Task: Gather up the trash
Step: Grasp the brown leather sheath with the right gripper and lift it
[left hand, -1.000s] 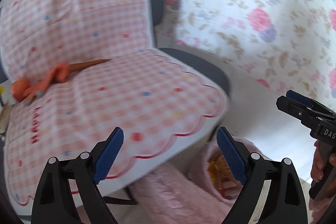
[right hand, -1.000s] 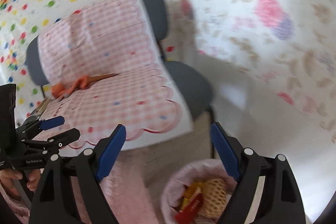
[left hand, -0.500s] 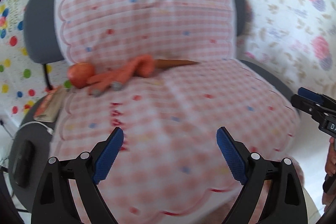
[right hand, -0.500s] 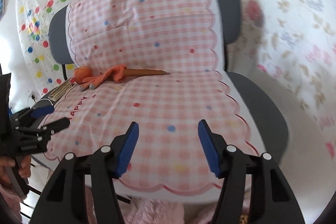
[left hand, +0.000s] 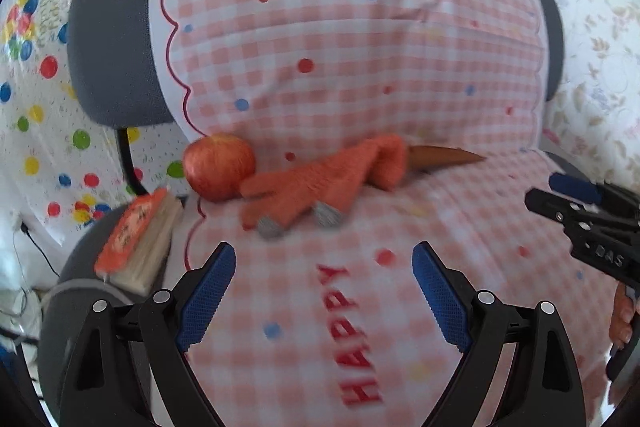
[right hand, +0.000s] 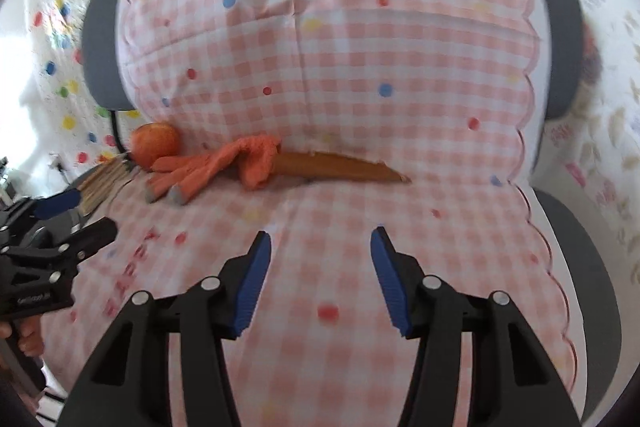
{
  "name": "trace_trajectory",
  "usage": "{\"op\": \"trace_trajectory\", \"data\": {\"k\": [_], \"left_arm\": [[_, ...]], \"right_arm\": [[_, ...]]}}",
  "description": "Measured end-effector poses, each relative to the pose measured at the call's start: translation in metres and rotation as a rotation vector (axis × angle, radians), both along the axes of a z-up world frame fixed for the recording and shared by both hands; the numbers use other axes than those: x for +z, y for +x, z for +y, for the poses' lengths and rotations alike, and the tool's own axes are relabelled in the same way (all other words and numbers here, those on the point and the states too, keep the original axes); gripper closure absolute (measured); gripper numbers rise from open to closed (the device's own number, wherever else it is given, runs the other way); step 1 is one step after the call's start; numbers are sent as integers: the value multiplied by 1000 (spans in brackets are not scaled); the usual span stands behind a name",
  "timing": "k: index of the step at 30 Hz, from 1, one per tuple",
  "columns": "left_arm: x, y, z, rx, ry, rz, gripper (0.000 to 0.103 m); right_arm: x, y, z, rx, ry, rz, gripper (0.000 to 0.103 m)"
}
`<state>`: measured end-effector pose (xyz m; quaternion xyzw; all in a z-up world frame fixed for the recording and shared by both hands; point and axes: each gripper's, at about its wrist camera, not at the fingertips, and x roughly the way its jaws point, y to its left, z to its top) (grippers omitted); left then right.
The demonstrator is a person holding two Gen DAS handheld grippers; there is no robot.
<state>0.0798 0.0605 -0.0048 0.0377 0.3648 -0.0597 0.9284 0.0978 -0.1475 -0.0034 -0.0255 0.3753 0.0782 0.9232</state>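
Observation:
At the crease of a chair draped in pink checked cloth [left hand: 360,39] lie a red apple [left hand: 218,167], an orange glove [left hand: 320,179] and a brown paper cone [left hand: 444,159]. The right wrist view shows the same apple [right hand: 155,143], glove [right hand: 224,167] and cone [right hand: 340,167]. My left gripper [left hand: 323,251] hangs open over the seat, short of the glove, with nothing between its fingers. My right gripper [right hand: 320,233] hovers over the seat in front of the cone; its jaws are closing and hold nothing. Each gripper shows at the edge of the other's view.
An orange-covered booklet [left hand: 136,243] lies on the seat's left edge beside the apple. The grey chair back [left hand: 108,47] shows past the cloth. Dotted sheeting [left hand: 36,75] hangs behind on the left, flowered sheeting [left hand: 600,67] on the right.
Both views have swung left from the pink bin and flowered wall onto the chair seat and come closer to it. The bin has left view. The right jaws have narrowed.

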Motion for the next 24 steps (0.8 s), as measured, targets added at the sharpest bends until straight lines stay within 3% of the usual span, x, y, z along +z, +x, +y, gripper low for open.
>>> {"op": "trace_trajectory", "data": {"k": [9, 15, 20, 24], "left_arm": [[-6, 60, 12, 7, 36, 4, 14], [-18, 73, 22, 37, 18, 35, 14], [-21, 69, 23, 34, 18, 42, 14], [-22, 61, 23, 31, 10, 40, 14]], "right_arm": [[-25, 87, 33, -20, -11, 93, 51], [-39, 123, 45, -48, -32, 146, 51], [-37, 111, 40, -88, -122, 133, 51], [-38, 80, 8, -105, -149, 152, 66]]}}
